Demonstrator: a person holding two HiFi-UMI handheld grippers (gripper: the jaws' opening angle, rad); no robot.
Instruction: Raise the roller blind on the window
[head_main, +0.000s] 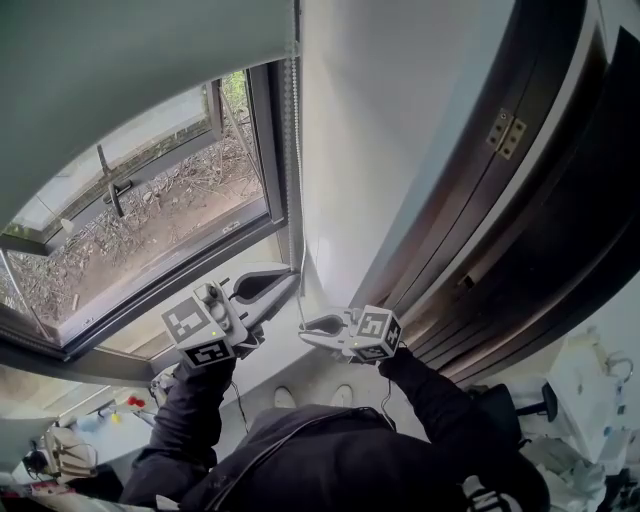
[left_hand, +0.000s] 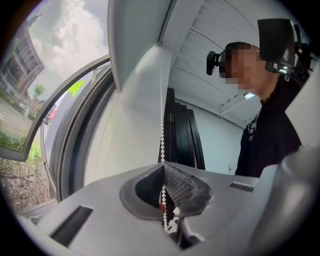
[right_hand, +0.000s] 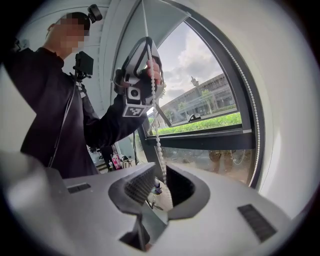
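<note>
- The roller blind (head_main: 130, 70) is hanging over the upper part of the window (head_main: 150, 210). Its hem is lying across the glass, and the lower pane and the ground outside are showing beneath it. Judging by that, the raising is under way but not finished.
- The bead chain (head_main: 294, 150) is running down the right edge of the window frame, just beside the white wall (head_main: 380, 150). Both tools are working on it.
- The left gripper (head_main: 288, 282) is sitting higher on the chain, its jaws pressed together and pinching the beads. In the left gripper view the chain is rising straight out of the closed tips.
- The right gripper (head_main: 308, 330) is sitting just below and beside it. Its jaws are standing a little apart, and the chain is passing through the narrow gap, seemingly without being squeezed.
- The step in hand is looking like a hand-over-hand changeover: the upper grip is taking the load while the lower one is leaving the chain free.
- The next move, as I judge it, is calling for a steady downward pull with the left gripper, along the line of the chain rather than away from the wall.
- The right gripper is then needing to clear the chain and take a fresh hold higher up.
- A slipping pinch on such small beads is looking like the main risk.
</note>
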